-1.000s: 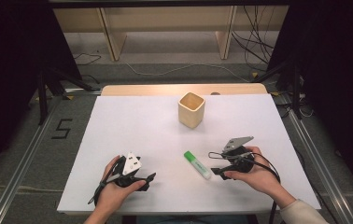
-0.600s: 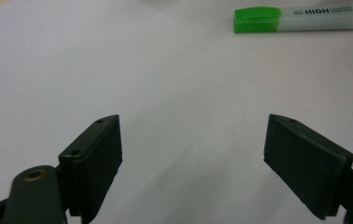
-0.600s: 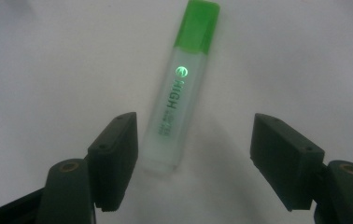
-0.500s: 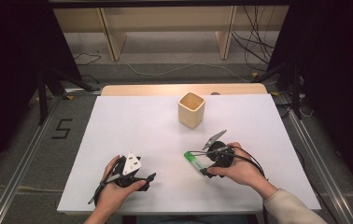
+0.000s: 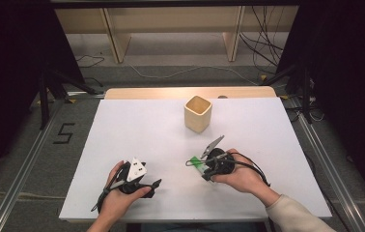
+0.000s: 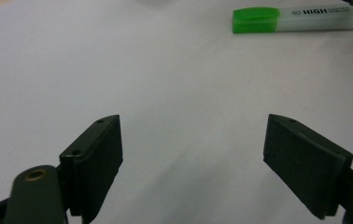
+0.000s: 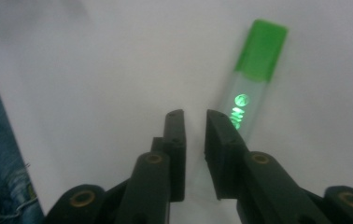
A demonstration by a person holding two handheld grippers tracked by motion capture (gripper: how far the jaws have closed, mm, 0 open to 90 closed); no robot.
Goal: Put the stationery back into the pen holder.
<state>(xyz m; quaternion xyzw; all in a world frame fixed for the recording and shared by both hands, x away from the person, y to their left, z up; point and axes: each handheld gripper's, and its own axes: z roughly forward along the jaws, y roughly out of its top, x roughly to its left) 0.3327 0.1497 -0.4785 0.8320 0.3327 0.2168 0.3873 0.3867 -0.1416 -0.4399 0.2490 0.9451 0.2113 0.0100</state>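
Green-capped highlighter [image 7: 254, 84] beside nearly closed, empty right gripper [image 7: 195, 123], left gripper [image 6: 191, 154] open, wooden cup [image 5: 198, 113] beyond.

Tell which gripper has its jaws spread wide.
The left gripper: jaws wide, nothing between. The right gripper has just been closing its jaws to a narrow gap by the highlighter; whether it is between them is unclear.

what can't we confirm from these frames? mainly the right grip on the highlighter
- Right gripper view: the highlighter runs behind one jaw of the right gripper. The jaws have just been closing and the slit between them looks empty, so a grip can't be confirmed.
- Right gripper view: the highlighter's print is blurred.
- High view: the right hand and its gripper cover most of the highlighter.
- High view: the cup has its inside bottom hidden by its own wall.
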